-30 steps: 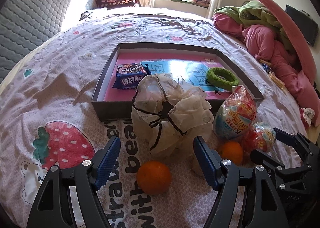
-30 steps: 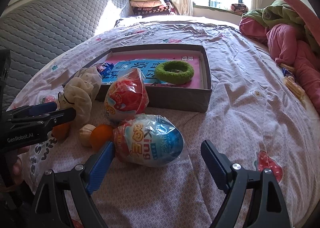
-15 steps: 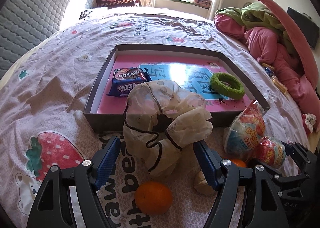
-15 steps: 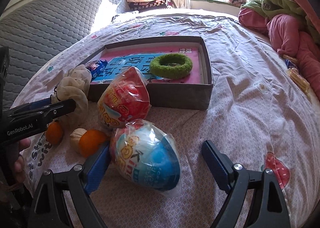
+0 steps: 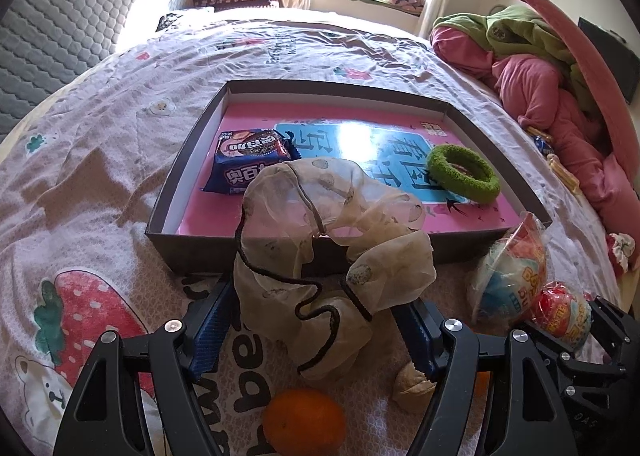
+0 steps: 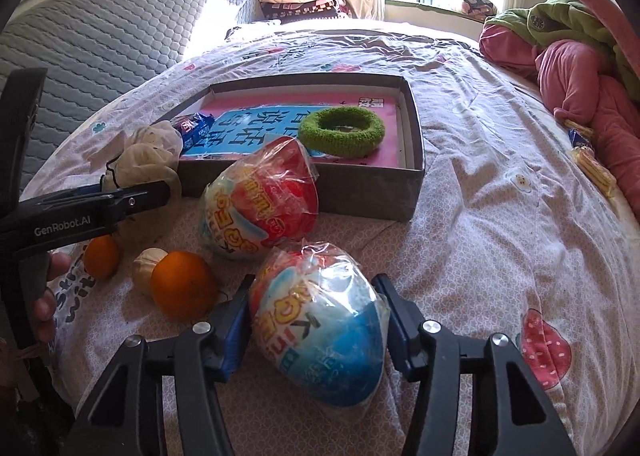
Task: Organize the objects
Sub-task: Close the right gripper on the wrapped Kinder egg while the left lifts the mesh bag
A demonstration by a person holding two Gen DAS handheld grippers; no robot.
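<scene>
A cream sheer scrunchie [image 5: 320,268] lies in front of the dark box [image 5: 176,192], and my left gripper [image 5: 314,326] stands open around it, pads apart from the fabric. The box holds a blue cookie packet [image 5: 252,160] and a green scrunchie [image 5: 464,172]. My right gripper [image 6: 314,320] is closing on a wrapped blue-and-white toy egg [image 6: 320,336], its pads against the wrapper on both sides. A wrapped red toy egg [image 6: 264,200] leans on the box's front wall [image 6: 376,192]. Two oranges [image 6: 182,288] [image 6: 102,256] and a small cream bulb [image 6: 146,266] lie on the bedspread.
Pink and green bedding [image 5: 540,68] is heaped along the bed's right side, with small snack packets [image 6: 592,164] beside it. A grey quilted headboard [image 6: 100,40] rises at the left. A person's hand [image 6: 48,296] holds the left gripper's handle.
The left gripper has moved forward, so the cream scrunchie now lies between its fingers. The right gripper's jaws have closed in from wide open onto the blue toy egg.
</scene>
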